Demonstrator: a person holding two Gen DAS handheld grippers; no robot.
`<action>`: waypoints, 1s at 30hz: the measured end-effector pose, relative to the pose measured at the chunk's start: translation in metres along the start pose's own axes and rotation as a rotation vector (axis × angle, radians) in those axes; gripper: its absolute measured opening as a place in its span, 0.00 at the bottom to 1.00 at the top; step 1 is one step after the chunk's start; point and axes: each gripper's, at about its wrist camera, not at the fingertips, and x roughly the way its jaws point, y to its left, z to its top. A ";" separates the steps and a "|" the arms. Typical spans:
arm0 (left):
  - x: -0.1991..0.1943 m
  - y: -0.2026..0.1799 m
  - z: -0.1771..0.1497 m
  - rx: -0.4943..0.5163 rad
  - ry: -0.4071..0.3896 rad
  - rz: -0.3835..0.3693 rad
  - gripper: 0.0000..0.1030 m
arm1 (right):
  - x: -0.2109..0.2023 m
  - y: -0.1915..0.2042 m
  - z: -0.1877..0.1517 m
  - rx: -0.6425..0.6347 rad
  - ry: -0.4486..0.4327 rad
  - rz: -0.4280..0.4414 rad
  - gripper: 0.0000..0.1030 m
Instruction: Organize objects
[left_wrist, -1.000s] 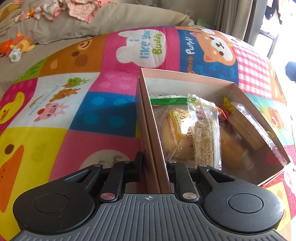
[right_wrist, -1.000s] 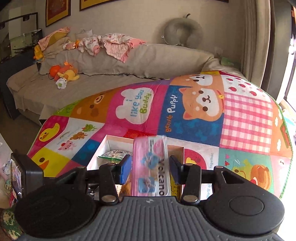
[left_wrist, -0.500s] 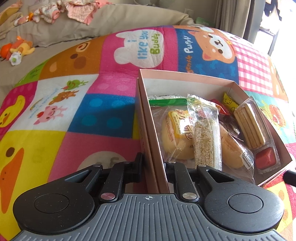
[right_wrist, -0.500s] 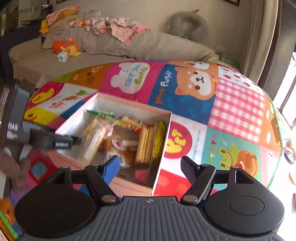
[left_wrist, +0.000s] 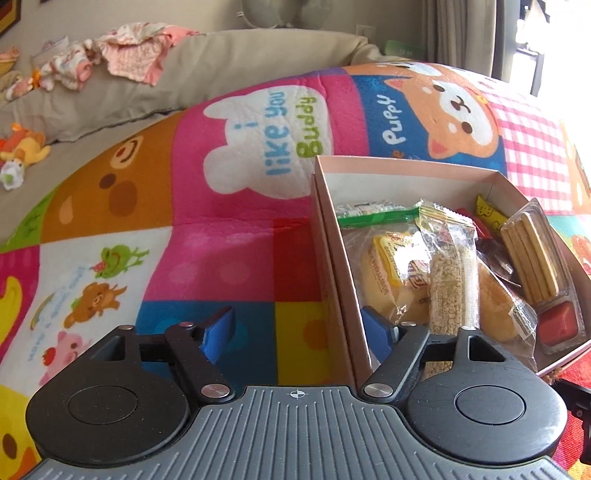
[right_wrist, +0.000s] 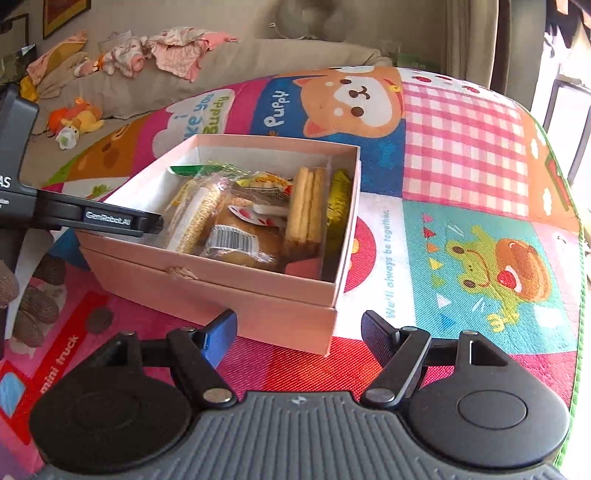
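Note:
A pink cardboard box (right_wrist: 236, 295) full of wrapped snacks sits on a colourful play mat (right_wrist: 461, 155). It also shows in the left wrist view (left_wrist: 334, 258). Inside lie bread rolls (left_wrist: 391, 280), an oat bar (left_wrist: 452, 291) and a biscuit-stick tray (left_wrist: 532, 254). My left gripper (left_wrist: 299, 332) is open, its fingers on either side of the box's left wall without gripping it; it also shows in the right wrist view (right_wrist: 122, 221). My right gripper (right_wrist: 299, 332) is open and empty, just in front of the box's near corner.
A beige sofa (left_wrist: 229, 70) with baby clothes (left_wrist: 125, 59) and soft toys (left_wrist: 22, 147) stands behind the mat. Curtains and a bright window are at the far right (right_wrist: 561, 74). A gloved hand (right_wrist: 33, 306) holds the left gripper.
My left gripper has let go of the box wall and opened. My right gripper dropped the pink snack packet one second ago, and has since backed away from the box.

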 end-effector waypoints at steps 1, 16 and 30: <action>-0.007 0.000 -0.001 0.000 -0.018 -0.011 0.67 | 0.002 0.000 -0.002 0.004 -0.002 -0.014 0.72; -0.132 -0.050 -0.131 0.002 -0.140 -0.099 0.67 | -0.062 0.007 -0.085 0.049 0.002 -0.045 1.00; -0.112 -0.064 -0.143 0.035 -0.090 -0.053 0.74 | -0.051 0.000 -0.093 0.147 -0.044 -0.099 1.00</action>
